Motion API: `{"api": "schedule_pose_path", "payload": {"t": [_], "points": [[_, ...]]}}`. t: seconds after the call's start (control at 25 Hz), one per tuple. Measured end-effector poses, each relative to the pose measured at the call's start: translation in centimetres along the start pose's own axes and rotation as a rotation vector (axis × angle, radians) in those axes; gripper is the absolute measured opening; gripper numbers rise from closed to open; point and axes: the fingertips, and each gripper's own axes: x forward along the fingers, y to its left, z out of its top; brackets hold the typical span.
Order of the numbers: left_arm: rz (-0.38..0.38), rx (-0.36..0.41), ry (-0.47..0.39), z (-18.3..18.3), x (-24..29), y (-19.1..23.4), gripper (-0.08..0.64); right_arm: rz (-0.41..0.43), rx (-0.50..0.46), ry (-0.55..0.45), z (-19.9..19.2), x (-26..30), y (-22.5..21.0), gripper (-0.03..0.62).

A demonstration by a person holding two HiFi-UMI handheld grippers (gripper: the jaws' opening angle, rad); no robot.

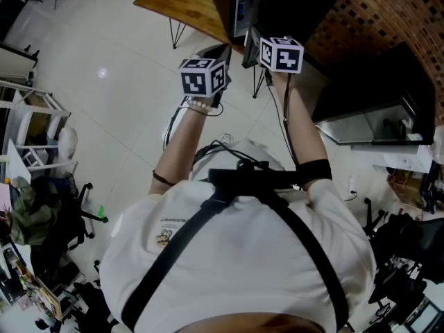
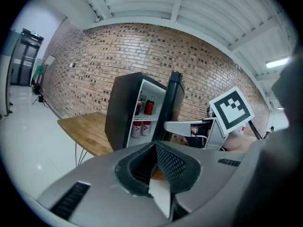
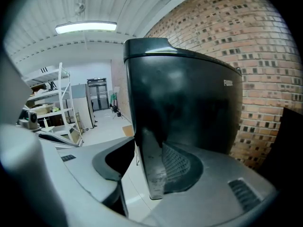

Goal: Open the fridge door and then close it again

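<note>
Fridge door (image 3: 184,103) stood open, well out from the black fridge (image 2: 124,112), which sat at one end of a wooden table (image 2: 87,131) in front of the brick wall (image 2: 94,65).

The right gripper (image 3: 147,150) had its jaws wide apart with the door's free edge standing between them. That edge lay close against the ribbed pad on one side. A strip of pale floor showed between it and the other pad, so the door was not clamped. The left gripper (image 2: 156,155) had its jaws closed together on nothing and hung in the air short of the fridge, beside the right one.

Only the left gripper view looked into the cabinet, at white shelves with red cans (image 2: 148,107) and bottles on them. It also caught the right gripper from the side, with its marker cube (image 2: 230,110) up and a pale jaw reaching across to the door, which showed edge-on.

The right gripper view gave none of that. The door's glossy outer face filled most of it, with lettering near the top corner too small to read. Past the door it took in a white shelving rack (image 3: 52,98) and a ceiling light (image 3: 85,27).

The head view alone showed the person from above, in a white shirt (image 1: 236,255) crossed by black harness straps (image 1: 180,248). Both arms were held out forward, and the two cubes sat side by side over the tiled floor (image 1: 118,96) at the table's edge. From up there the jaws themselves could hardly be made out.
</note>
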Motion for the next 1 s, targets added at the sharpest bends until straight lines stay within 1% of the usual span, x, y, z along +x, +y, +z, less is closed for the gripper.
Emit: {"api": "schedule_pose_path", "payload": {"t": [0.44, 0.72, 1.0], "points": [[-0.001, -0.019, 0.013, 1.4, 2.0, 4.6, 0.002, -0.056, 0.004, 0.011, 2.0, 5.7, 0.8, 0.198], [0.007, -0.029, 0.013, 2.4, 2.1, 8.1, 0.002, -0.103, 0.006, 0.004, 3.8, 8.9, 1.6, 0.198], [0.007, -0.048, 0.018, 2.0, 2.2, 9.8, 0.002, -0.122, 0.017, 0.000, 4.6, 10.9, 1.5, 0.196]]}}
